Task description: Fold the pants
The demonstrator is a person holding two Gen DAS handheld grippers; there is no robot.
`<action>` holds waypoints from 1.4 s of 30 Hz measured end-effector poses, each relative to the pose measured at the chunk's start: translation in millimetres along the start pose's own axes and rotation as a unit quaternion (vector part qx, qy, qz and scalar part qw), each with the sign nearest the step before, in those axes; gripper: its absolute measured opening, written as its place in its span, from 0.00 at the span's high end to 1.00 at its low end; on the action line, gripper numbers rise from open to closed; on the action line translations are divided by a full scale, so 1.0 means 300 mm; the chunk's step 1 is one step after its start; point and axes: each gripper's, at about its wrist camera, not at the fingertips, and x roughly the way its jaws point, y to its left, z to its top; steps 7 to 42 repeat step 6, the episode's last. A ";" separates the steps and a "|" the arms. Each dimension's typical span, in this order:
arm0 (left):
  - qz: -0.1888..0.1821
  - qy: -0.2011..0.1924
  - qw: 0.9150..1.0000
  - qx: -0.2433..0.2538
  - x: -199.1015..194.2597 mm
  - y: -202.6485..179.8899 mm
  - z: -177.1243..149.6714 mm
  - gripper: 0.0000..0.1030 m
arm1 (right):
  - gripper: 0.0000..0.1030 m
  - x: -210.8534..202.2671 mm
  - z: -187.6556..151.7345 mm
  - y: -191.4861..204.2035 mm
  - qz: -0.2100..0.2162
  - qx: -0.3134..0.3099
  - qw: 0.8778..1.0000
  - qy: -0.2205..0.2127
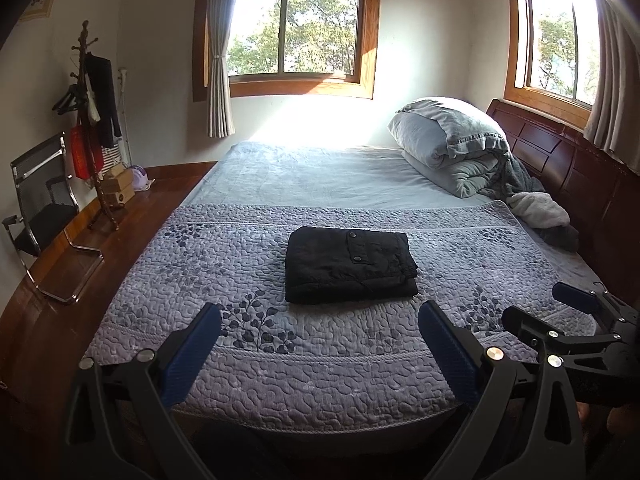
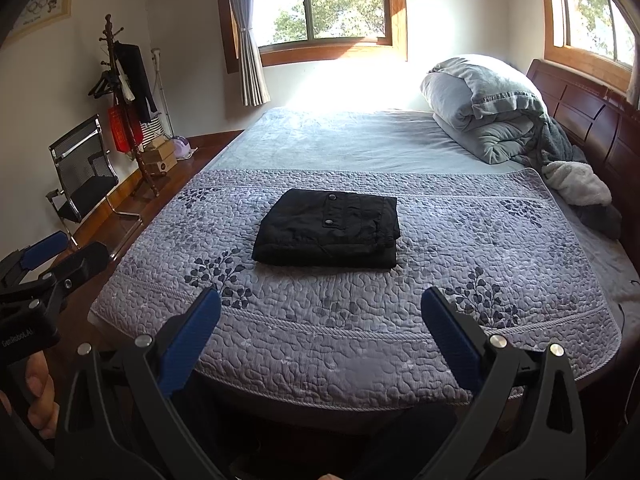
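While the black pants (image 1: pixel 350 265) lay folded into a compact rectangle in the middle of the quilted bedspread (image 1: pixel 320 360), both tools hung back over the bed's near edge, well apart from them. Left gripper (image 1: pixel 320 344) and right gripper (image 2: pixel 320 340) each stood spread wide, grasping nothing.

home bedroom | bed (image 1: pixel 320 380), pillow (image 1: pixel 440 128), coat rack (image 1: pixel 90 120), curtained window (image 1: pixel 304 28)
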 end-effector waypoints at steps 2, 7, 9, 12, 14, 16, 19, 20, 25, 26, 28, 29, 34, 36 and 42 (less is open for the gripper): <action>0.006 0.009 1.000 -0.006 0.008 0.011 0.001 0.04 | 0.03 -0.003 0.002 -0.004 -0.001 0.001 1.000 -0.002; 0.008 0.009 1.000 -0.012 0.002 0.024 -0.003 0.04 | 0.03 -0.005 0.005 -0.002 -0.002 0.001 1.000 -0.003; 0.008 0.009 1.000 -0.012 0.002 0.024 -0.003 0.04 | 0.03 -0.005 0.005 -0.002 -0.002 0.001 1.000 -0.003; 0.008 0.009 1.000 -0.012 0.002 0.024 -0.003 0.04 | 0.03 -0.005 0.005 -0.002 -0.002 0.001 1.000 -0.003; 0.008 0.009 1.000 -0.012 0.002 0.024 -0.003 0.04 | 0.03 -0.005 0.005 -0.002 -0.002 0.001 1.000 -0.003; 0.008 0.009 1.000 -0.012 0.002 0.024 -0.003 0.04 | 0.03 -0.005 0.005 -0.002 -0.002 0.001 1.000 -0.003; 0.008 0.009 1.000 -0.012 0.002 0.024 -0.003 0.04 | 0.03 -0.005 0.005 -0.002 -0.002 0.001 1.000 -0.003; 0.008 0.009 1.000 -0.012 0.002 0.024 -0.003 0.04 | 0.03 -0.005 0.005 -0.002 -0.002 0.001 1.000 -0.003; 0.008 0.009 1.000 -0.012 0.002 0.024 -0.003 0.04 | 0.03 -0.005 0.005 -0.002 -0.002 0.001 1.000 -0.003; 0.008 0.009 1.000 -0.012 0.002 0.024 -0.003 0.04 | 0.03 -0.005 0.005 -0.002 -0.002 0.001 1.000 -0.003; 0.008 0.009 1.000 -0.012 0.002 0.024 -0.003 0.04 | 0.03 -0.005 0.005 -0.002 -0.002 0.001 1.000 -0.003; 0.008 0.009 1.000 -0.012 0.002 0.024 -0.003 0.04 | 0.03 -0.005 0.005 -0.002 -0.002 0.001 1.000 -0.003; 0.008 0.009 1.000 -0.012 0.002 0.024 -0.003 0.04 | 0.03 -0.005 0.005 -0.002 -0.002 0.001 1.000 -0.003; 0.008 0.009 1.000 -0.012 0.002 0.024 -0.003 0.04 | 0.03 -0.005 0.005 -0.002 -0.002 0.001 1.000 -0.003; 0.008 0.009 1.000 -0.012 0.002 0.024 -0.003 0.04 | 0.03 -0.005 0.005 -0.002 -0.002 0.001 1.000 -0.003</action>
